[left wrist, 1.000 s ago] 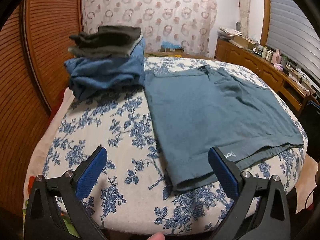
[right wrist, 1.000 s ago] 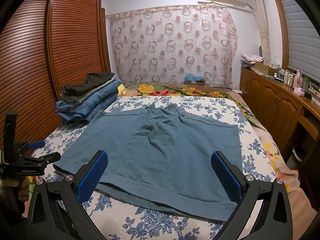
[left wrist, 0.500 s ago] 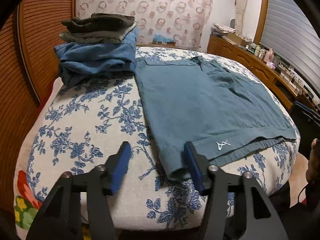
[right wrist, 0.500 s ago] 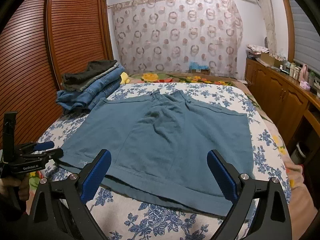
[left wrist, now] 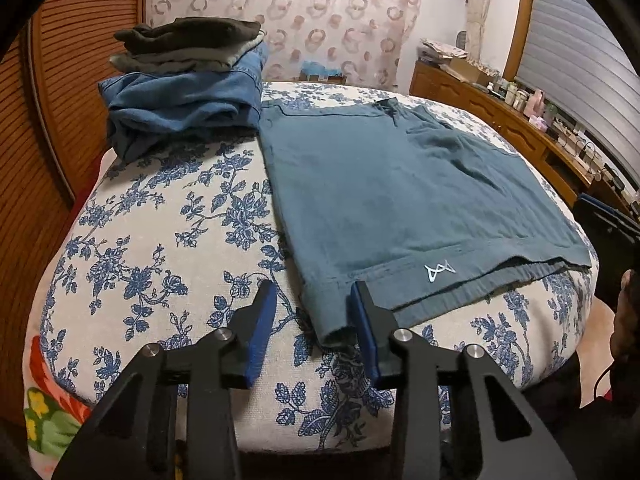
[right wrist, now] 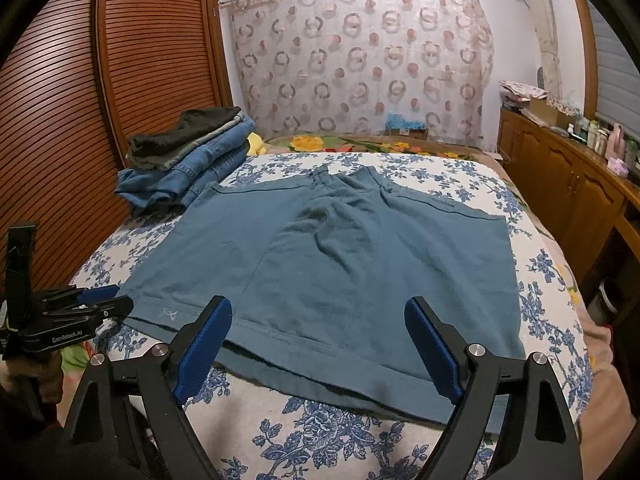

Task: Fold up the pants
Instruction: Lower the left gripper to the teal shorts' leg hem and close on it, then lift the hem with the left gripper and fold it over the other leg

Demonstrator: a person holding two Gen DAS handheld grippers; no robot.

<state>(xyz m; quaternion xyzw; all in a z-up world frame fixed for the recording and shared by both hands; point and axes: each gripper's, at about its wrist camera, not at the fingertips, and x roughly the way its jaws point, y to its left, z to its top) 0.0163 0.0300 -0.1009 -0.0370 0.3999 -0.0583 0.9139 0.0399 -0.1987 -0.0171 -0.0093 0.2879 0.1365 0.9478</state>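
Pants [left wrist: 392,200] flat on bed [left wrist: 160,240], hem nearest us | left tool [left wrist: 314,316] has just been closing, near-left corner between its pads, not yet pinched | right tool [right wrist: 318,346] wide, closing slightly, empty over hem's right half

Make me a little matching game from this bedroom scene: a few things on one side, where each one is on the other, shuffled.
Things:
1. teal shorts
2. jeans stack
3. logo
4. left gripper

Places:
A. by the wooden doors, on the bed's far left
B. at the shorts' near left corner, jaws either side of the hem
C. spread flat mid-bed
D. printed on the shorts near the hem

Pairs: 1-C, 2-A, 3-D, 4-B
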